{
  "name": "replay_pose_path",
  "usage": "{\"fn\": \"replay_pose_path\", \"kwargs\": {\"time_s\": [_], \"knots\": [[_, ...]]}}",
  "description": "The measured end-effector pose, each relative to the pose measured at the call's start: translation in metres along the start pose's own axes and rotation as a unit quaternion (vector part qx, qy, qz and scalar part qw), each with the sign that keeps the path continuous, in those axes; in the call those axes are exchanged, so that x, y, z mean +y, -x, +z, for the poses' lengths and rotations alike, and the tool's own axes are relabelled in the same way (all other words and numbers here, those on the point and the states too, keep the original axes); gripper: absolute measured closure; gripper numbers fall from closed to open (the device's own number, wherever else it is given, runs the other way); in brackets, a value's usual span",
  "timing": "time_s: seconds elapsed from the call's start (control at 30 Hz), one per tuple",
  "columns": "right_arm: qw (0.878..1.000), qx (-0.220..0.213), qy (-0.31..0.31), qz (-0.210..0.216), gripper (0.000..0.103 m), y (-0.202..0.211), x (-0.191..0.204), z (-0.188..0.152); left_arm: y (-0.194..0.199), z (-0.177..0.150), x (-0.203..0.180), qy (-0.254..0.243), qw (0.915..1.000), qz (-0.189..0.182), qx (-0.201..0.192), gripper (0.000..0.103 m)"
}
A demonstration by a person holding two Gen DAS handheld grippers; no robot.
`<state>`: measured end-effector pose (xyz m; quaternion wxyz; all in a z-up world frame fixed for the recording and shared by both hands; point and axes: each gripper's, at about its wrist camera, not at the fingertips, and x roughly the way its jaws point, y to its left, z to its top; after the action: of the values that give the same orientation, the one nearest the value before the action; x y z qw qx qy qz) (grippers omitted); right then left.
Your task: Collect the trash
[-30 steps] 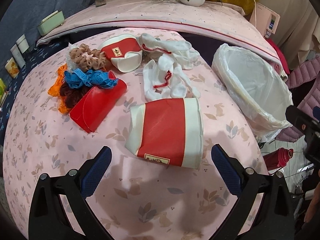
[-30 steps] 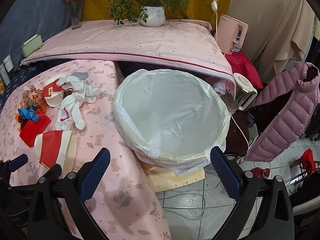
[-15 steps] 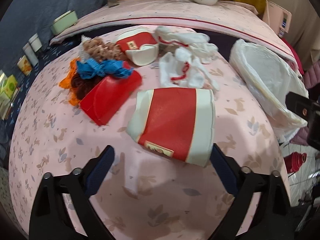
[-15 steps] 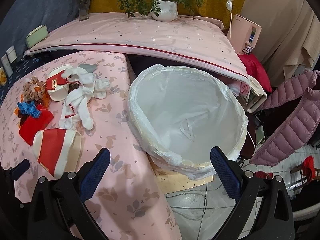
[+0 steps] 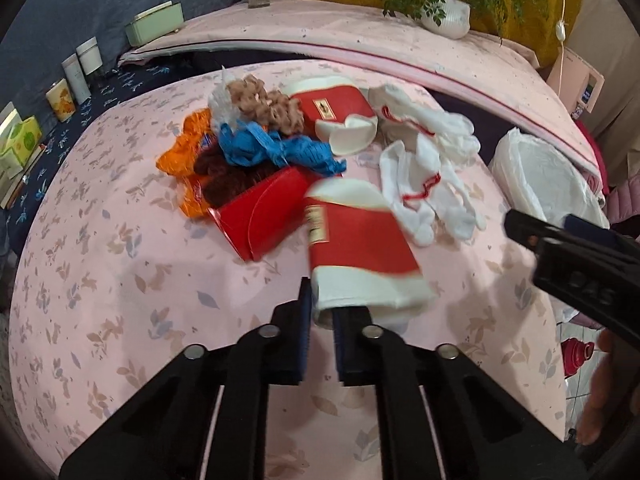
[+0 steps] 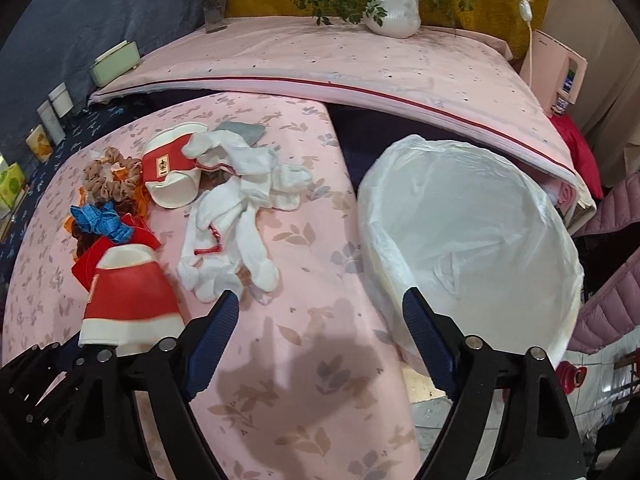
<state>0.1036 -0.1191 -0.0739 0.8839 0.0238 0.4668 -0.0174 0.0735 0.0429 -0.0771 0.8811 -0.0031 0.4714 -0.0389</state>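
Left-wrist view puts the left gripper (image 5: 320,316) at the near edge of the pink table (image 5: 100,280), its blue-padded jaws nearly together and pinching the white rim of the red-and-white paper cup (image 5: 360,256) — the jaws have just been closing, and the cup's flattened near end sits between them. That cup lies on its side, blurred, its far end toward the trash pile. Just beyond the cup and to its left sits a red folded carton (image 5: 260,216), touching it or nearly so; past the carton lie a blue crumpled wrapper (image 5: 276,148), an orange wrapper (image 5: 184,152) and a beige scrunchie-like ruffle (image 5: 264,104) bunched together. Right of the cup, and a little farther, a heap of white gloves (image 5: 424,172) with red thread spreads toward a second red-and-white cup (image 5: 336,116), which lies tipped beside the ruffle. From the right-wrist view the right gripper (image 6: 320,316) hovers over bare tablecloth to the right of the held cup, jaws well apart with nothing between them, though they have just been closing somewhat. Beyond it on the right, off the table's edge, stands the bin lined with a white bag (image 6: 472,240), open and seemingly empty. Farthest back, a potted plant (image 6: 392,12) rests on a pink-covered ledge.
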Motion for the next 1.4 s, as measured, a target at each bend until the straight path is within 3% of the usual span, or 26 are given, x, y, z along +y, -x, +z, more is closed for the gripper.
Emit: {"fn": "replay_pose_path", "kwargs": {"time_s": [0.23,0.33,0.47,0.5,0.97,1.4], "knots": [[0.999,0.028,0.009,0.043,0.054,-0.029,0.025,0.019,0.01,0.013,0.013,0.011,0.9999,-0.004,-0.011,0.099],[0.998,0.039,0.016,0.05,0.068,-0.039,0.034,0.022,0.018,0.017,0.017,0.014,0.9997,-0.007,-0.02,0.099],[0.997,0.047,0.026,0.056,0.094,-0.046,0.041,0.025,0.027,0.025,0.021,0.017,0.9993,-0.011,-0.03,0.099],[0.997,0.045,0.027,0.06,0.096,-0.044,0.041,0.026,0.029,0.027,0.023,0.018,0.9992,-0.012,-0.032,0.099],[0.994,-0.055,0.028,0.09,0.097,0.051,0.032,0.058,0.055,0.066,0.014,0.022,0.9964,-0.037,-0.073,0.099],[0.99,-0.137,-0.016,0.041,0.097,0.12,-0.034,0.091,0.077,0.114,-0.05,-0.023,0.9896,-0.089,-0.111,0.099]]}}
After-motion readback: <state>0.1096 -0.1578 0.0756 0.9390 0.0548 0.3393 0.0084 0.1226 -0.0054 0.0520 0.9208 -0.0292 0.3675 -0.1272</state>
